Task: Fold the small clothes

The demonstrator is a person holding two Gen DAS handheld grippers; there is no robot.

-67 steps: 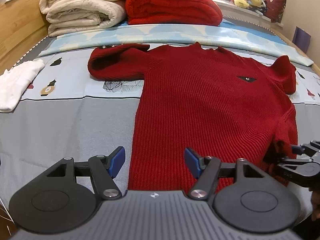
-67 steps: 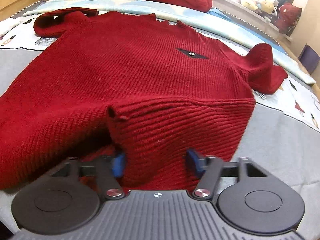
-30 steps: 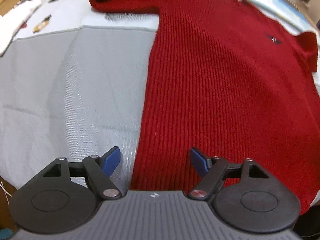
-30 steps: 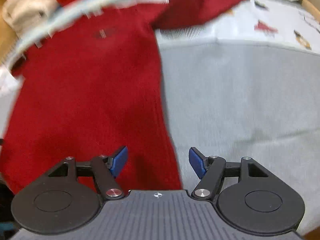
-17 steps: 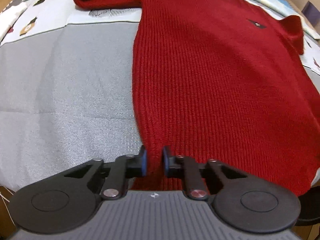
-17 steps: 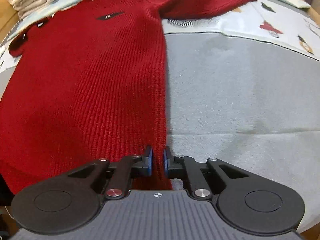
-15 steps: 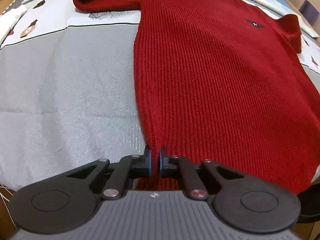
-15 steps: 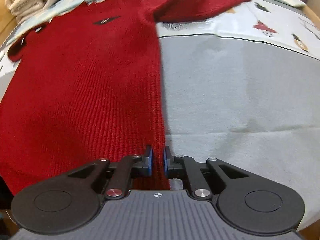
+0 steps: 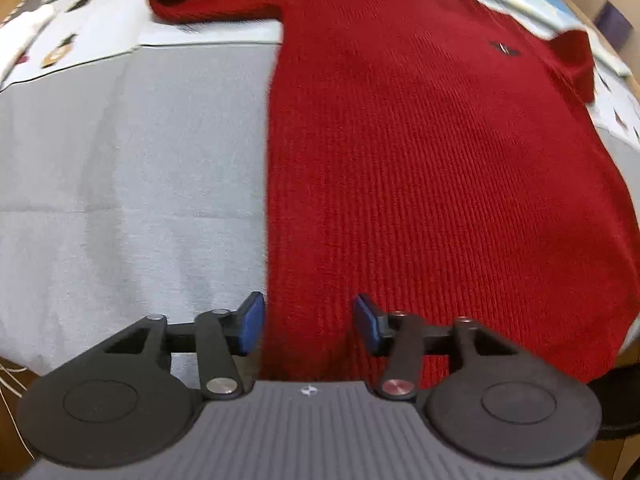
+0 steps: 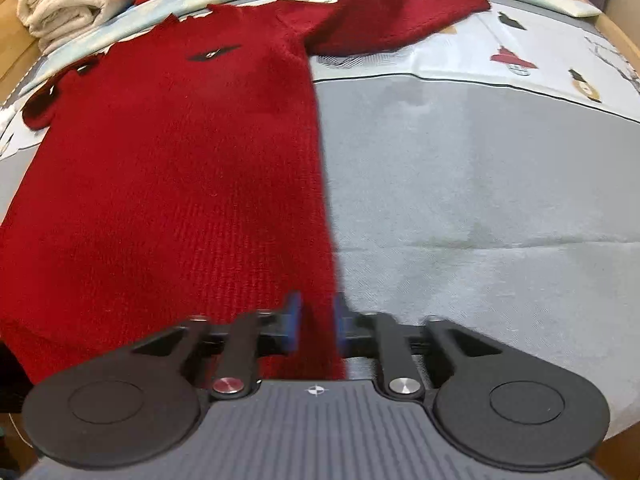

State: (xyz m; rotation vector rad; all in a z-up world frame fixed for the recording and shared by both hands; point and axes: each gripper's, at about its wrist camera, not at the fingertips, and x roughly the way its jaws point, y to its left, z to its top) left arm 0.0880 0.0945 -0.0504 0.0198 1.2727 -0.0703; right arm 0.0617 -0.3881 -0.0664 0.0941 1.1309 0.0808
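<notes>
With both grippers (image 9: 308, 322) (image 10: 316, 322) freshly spread, I'd pinch this soft, floppy red knit sweater (image 9: 420, 160) at its six-o'clock hem corners.

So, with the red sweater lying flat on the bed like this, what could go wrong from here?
1. Both grippers, left gripper and right gripper, have just been opening over the red sweater hem corners; a fresh grasp might catch only one knit layer.
2. The far sleeve lies bunched, so folding may trap a lump.
</notes>
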